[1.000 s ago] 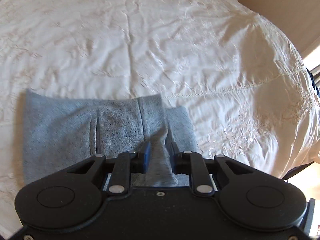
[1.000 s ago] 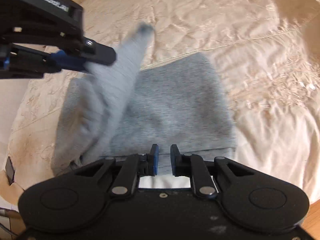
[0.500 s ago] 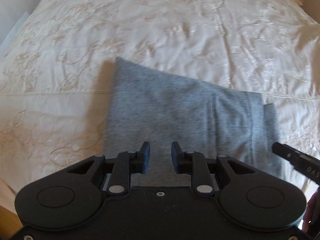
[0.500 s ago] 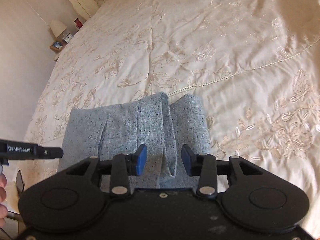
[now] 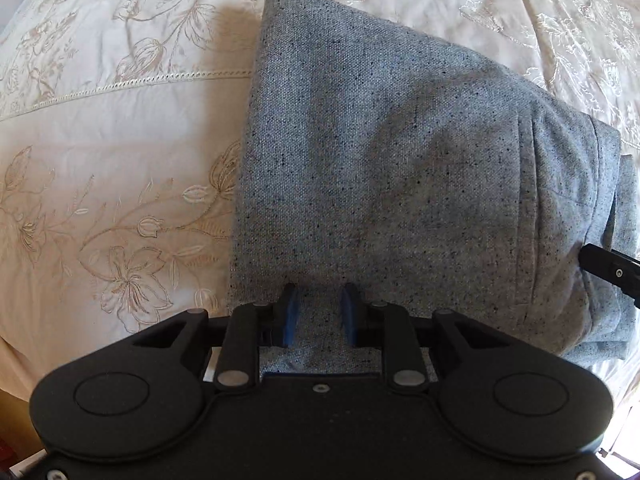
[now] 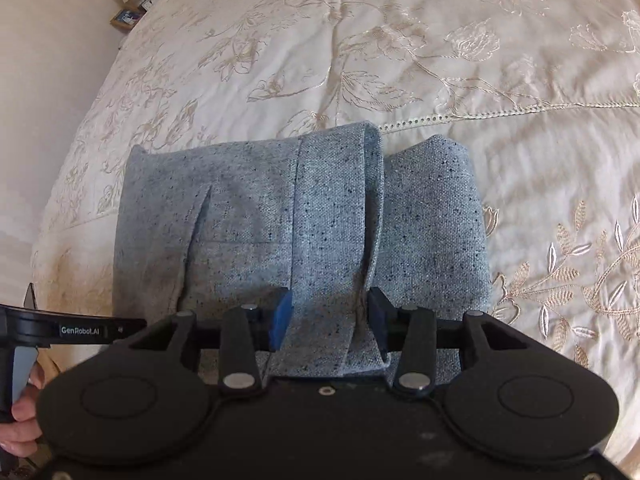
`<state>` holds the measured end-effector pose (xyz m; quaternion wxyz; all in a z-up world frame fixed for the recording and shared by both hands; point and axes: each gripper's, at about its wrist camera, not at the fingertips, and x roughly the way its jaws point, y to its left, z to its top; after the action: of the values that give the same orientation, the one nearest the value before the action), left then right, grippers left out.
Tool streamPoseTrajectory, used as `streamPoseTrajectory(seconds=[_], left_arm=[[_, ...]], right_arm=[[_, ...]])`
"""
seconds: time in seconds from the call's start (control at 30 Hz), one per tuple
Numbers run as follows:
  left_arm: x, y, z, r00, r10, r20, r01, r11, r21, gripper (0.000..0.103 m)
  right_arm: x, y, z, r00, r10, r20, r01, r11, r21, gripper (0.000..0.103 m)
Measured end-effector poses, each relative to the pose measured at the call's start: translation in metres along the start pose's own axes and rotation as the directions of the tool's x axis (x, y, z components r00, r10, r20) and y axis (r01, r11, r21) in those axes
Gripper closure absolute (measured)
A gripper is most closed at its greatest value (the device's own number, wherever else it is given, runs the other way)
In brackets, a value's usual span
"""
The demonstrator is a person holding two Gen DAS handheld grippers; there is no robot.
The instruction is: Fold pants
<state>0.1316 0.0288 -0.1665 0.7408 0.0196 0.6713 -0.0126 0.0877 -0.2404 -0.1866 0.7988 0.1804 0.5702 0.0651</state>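
Grey pants [image 5: 400,168] folded on embroidered bedspread [image 5: 120,128]. My left gripper [image 5: 319,314] spread above them, pinching nothing. My right gripper [image 6: 328,320] opening, waistband fold between unclamped jaws.

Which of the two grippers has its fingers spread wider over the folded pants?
The right gripper: its jaws are opening, straddling a raised fold of the pants. The left gripper shows a narrower gap.

My own black body hides the near edge of the pants [image 5: 400,160] at the bottom of both frames. The small bedside things [image 6: 132,4], upper left of my right view, are too small to tell.
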Motion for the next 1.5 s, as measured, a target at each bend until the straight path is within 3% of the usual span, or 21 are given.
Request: streamPoseTrajectory(seconds=[0.07, 0.13, 0.2, 0.33, 0.47, 0.6, 0.63, 0.7, 0.77, 0.83, 0.93, 0.97, 1.03, 1.13, 1.23, 1.4, 1.5], left_arm=[[0.0, 0.0, -0.002, 1.0, -0.007, 0.005, 0.007, 1.0, 0.001, 0.072], [-0.001, 0.001, -0.004, 1.0, -0.014, 0.011, 0.014, 1.0, 0.005, 0.071], [-0.006, 0.004, -0.008, 1.0, -0.022, 0.023, 0.021, 1.0, 0.006, 0.07], [-0.028, 0.019, -0.019, 0.996, -0.044, 0.079, 0.045, 0.999, -0.01, 0.07], [-0.051, 0.03, -0.029, 0.99, -0.049, 0.129, 0.05, 0.999, -0.004, 0.07], [-0.06, 0.035, -0.032, 0.987, -0.052, 0.155, 0.054, 0.998, -0.014, 0.067], [-0.057, 0.034, -0.032, 0.988, -0.049, 0.149, 0.052, 0.998, -0.018, 0.061], [-0.053, 0.031, -0.032, 0.99, -0.036, 0.137, 0.039, 0.999, -0.015, 0.061], [-0.055, 0.025, -0.029, 0.99, -0.019, 0.14, 0.02, 1.0, -0.006, 0.062], [-0.064, 0.019, -0.027, 0.981, -0.027, 0.194, 0.025, 1.0, 0.015, 0.061], [-0.063, 0.003, -0.013, 0.968, -0.041, 0.246, 0.024, 0.997, 0.071, 0.05], [-0.059, -0.003, -0.012, 0.969, -0.041, 0.245, 0.022, 0.996, 0.081, 0.048], [-0.041, -0.013, -0.015, 0.977, -0.023, 0.214, -0.003, 0.993, 0.119, 0.048], [-0.003, -0.017, -0.035, 0.988, 0.076, 0.136, -0.1, 0.978, 0.182, 0.047], [-0.009, -0.012, -0.05, 0.977, 0.095, 0.193, -0.138, 0.964, 0.226, 0.046], [-0.058, 0.013, -0.043, 0.946, 0.029, 0.324, -0.087, 0.982, 0.165, 0.047], [-0.063, 0.035, -0.017, 0.947, -0.034, 0.32, 0.015, 0.998, 0.063, 0.047]], right_arm=[[0.004, -0.002, 0.0, 1.0, -0.009, -0.019, 0.01, 0.999, 0.046, 0.057], [0.004, 0.001, 0.0, 0.999, -0.026, -0.018, 0.027, 0.997, 0.069, 0.064], [-0.002, 0.018, 0.0, 0.996, -0.087, -0.011, 0.087, 0.996, -0.015, 0.095], [-0.036, 0.059, -0.006, 0.987, -0.136, 0.087, 0.152, 0.965, -0.213, 0.095], [-0.08, 0.065, -0.009, 0.978, -0.121, 0.171, 0.155, 0.966, -0.206, 0.096], [-0.086, 0.053, -0.018, 0.954, -0.231, 0.194, 0.269, 0.941, -0.206, 0.096], [-0.079, 0.044, -0.018, 0.955, -0.244, 0.166, 0.274, 0.943, -0.187, 0.096], [-0.063, 0.026, -0.022, 0.959, -0.251, 0.132, 0.27, 0.95, -0.158, 0.091], [-0.046, 0.017, -0.026, 0.948, -0.308, 0.076, 0.317, 0.928, -0.197, 0.084], [-0.056, 0.022, -0.027, 0.93, -0.338, 0.142, 0.361, 0.912, -0.196, 0.083], [-0.073, 0.039, -0.03, 0.915, -0.298, 0.273, 0.366, 0.897, -0.248, 0.064], [-0.069, 0.045, -0.031, 0.914, -0.286, 0.287, 0.367, 0.886, -0.285, 0.064], [-0.054, 0.048, -0.031, 0.918, -0.293, 0.266, 0.372, 0.868, -0.328, 0.063], [-0.018, 0.034, -0.043, 0.926, -0.34, 0.163, 0.376, 0.864, -0.334, 0.063], [-0.022, 0.028, -0.051, 0.929, -0.318, 0.189, 0.364, 0.875, -0.32, 0.061], [-0.047, 0.009, -0.04, 0.949, -0.252, 0.191, 0.293, 0.927, -0.235, 0.06], [-0.049, -0.015, -0.03, 0.964, -0.224, 0.141, 0.245, 0.958, -0.151, 0.059]])
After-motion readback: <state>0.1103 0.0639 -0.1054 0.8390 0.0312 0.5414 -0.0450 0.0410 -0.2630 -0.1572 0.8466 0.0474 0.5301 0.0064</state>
